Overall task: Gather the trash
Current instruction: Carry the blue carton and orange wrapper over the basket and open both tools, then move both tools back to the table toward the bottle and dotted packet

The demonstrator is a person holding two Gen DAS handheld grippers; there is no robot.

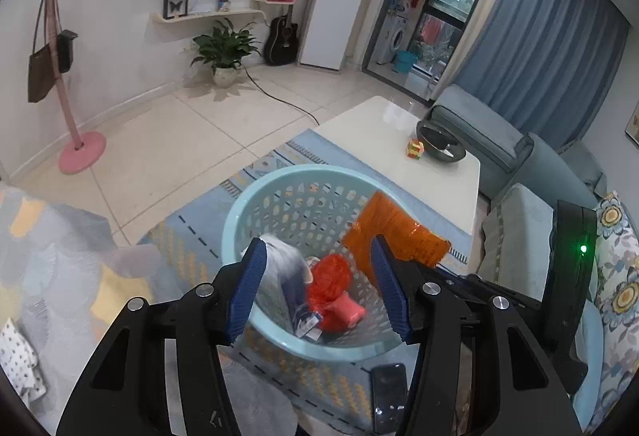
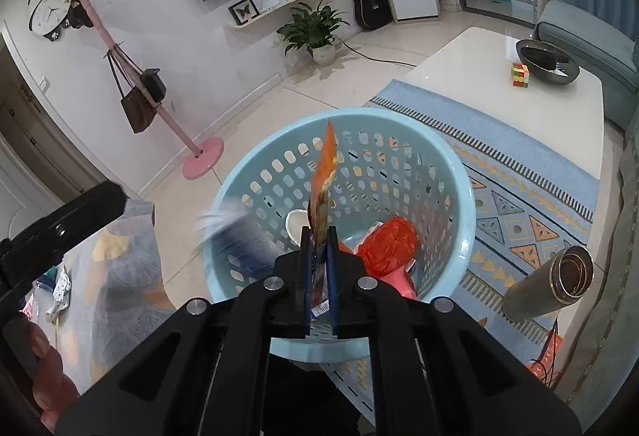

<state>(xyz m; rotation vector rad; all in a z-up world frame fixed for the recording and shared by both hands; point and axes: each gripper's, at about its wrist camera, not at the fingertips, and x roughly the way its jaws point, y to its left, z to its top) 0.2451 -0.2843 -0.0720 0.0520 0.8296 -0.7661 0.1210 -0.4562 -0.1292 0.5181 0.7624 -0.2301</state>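
Above the round light-blue perforated plastic basket [image 2: 463, 204], a flat orange snack wrapper [image 2: 325, 172] is pinched edge-on between the pressed-together blue pads of the right hand-held gripper [image 2: 319, 268]; from the left wrist view the same wrapper [image 1: 395, 232] is seen broadside over the basket's far rim [image 1: 247, 204]. The left hand-held gripper [image 1: 319, 288] is spread wide with nothing between its fingers, and a blurred white and dark-blue packet [image 1: 289, 276] is seen just beyond its left pad, inside the basket. At the basket's bottom, a crumpled red-orange plastic bag [image 2: 389, 240] is lying beside a pink piece [image 1: 347, 310], and a small white shell-like scrap [image 2: 295, 224] is resting against the perforated wall. The basket is standing on a blue patterned rug [image 2: 519, 172]. A steel thermos flask [image 2: 547, 284] is seen lying to the basket's right, and a black phone [image 1: 387, 392] is lying near its front edge. Beyond the rug, a white worktop [image 2: 459, 76] is carrying a colourful puzzle cube [image 2: 520, 75] just beside a dark round bowl [image 2: 547, 62].
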